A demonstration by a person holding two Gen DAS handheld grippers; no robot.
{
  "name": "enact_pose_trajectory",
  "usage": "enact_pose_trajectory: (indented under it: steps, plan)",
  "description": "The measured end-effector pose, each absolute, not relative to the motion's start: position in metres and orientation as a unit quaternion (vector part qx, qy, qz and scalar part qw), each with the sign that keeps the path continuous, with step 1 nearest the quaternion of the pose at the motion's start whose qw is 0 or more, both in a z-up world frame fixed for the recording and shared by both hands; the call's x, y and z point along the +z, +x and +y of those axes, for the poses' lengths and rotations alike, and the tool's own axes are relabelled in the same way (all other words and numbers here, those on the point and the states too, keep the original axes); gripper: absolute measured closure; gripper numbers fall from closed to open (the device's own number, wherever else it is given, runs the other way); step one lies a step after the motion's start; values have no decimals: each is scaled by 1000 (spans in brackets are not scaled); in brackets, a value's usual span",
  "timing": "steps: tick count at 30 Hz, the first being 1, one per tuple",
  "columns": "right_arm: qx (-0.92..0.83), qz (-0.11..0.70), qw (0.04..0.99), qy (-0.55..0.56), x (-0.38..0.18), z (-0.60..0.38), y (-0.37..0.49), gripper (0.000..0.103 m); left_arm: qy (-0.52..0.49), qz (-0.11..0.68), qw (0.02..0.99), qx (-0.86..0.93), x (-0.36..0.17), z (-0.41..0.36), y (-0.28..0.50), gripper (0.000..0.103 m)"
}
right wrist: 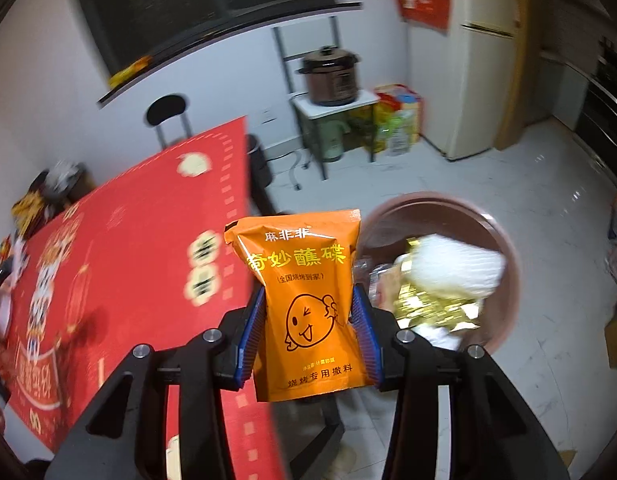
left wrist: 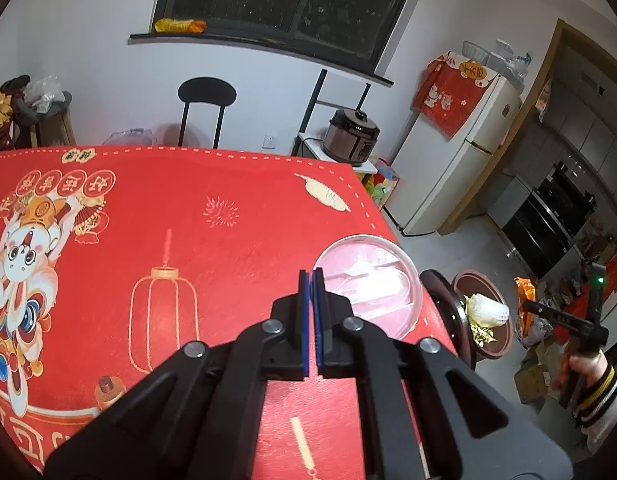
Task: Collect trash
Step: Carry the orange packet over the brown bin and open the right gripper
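The right tongs [right wrist: 308,316] gripped an orange seasoning packet [right wrist: 308,300] by its side edges, held off the worktop [right wrist: 128,240] with the brown trash bin [right wrist: 504,240] at about two o'clock of it. The packet looked light, limp and slick, best pinched across its lower half. The bin held white foam netting [right wrist: 456,268] and gold foil [right wrist: 432,304]. The left tongs [left wrist: 311,320] were shut and empty, a clear lidded tray [left wrist: 368,284] at one o'clock.

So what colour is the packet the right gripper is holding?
Orange, with yellow and white lettering and a winking cartoon face: the packet shows best in the right wrist view.
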State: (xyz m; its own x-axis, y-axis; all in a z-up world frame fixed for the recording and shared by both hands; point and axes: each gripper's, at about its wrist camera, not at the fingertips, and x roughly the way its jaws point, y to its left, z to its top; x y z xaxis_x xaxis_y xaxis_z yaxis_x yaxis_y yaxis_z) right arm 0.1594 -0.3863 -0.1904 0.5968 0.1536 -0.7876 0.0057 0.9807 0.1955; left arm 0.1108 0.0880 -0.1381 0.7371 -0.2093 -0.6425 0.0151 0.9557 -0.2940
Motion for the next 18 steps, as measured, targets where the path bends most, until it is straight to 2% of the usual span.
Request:
enact_pose_trajectory:
  steps: [11,13,15,18]
  plan:
    - [-4,455,881,133,-209,-459,201,57,-125,347,928,-47,-115,64,106,97]
    - [-9,453,880,139,-211,-464,206,55,-123,345,929,-48,-111,61,105,97]
    - [-9,449,881,147,-210,-466,208,46,-121,342,930,-49,-108,58,105,97]
    - [-10,443,883,152,-207,-468,209,44,-117,340,931,-55,-104,51,105,97]
